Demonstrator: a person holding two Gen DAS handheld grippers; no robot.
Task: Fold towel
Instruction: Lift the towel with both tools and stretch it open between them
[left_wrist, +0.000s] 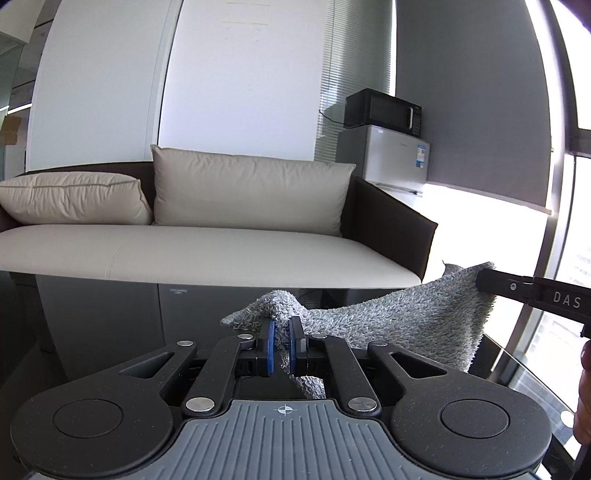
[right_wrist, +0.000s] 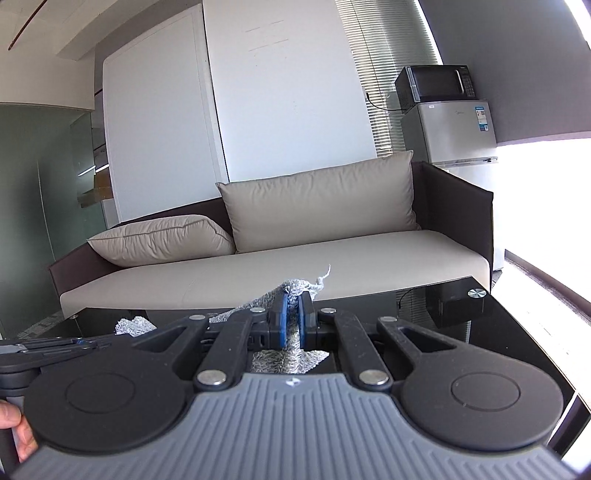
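A grey terry towel (left_wrist: 406, 314) is held up above a dark glass table, stretched between both grippers. My left gripper (left_wrist: 282, 325) is shut on one corner of it, the cloth bunched between the blue pads. My right gripper (right_wrist: 294, 301) is shut on another corner (right_wrist: 299, 288), with a loose thread sticking up. In the left wrist view the right gripper's fingers (left_wrist: 517, 290) pinch the towel's far right corner. In the right wrist view the left gripper (right_wrist: 55, 347) shows at the far left with a bit of towel (right_wrist: 135, 325) beside it.
The black glass table (right_wrist: 498, 332) lies below both grippers, with a round metal fitting (right_wrist: 477, 293) near its far right corner. Beyond it stands a beige sofa (left_wrist: 207, 254) with two cushions. A microwave (left_wrist: 382, 109) sits on a small fridge (left_wrist: 391, 158) by the bright window.
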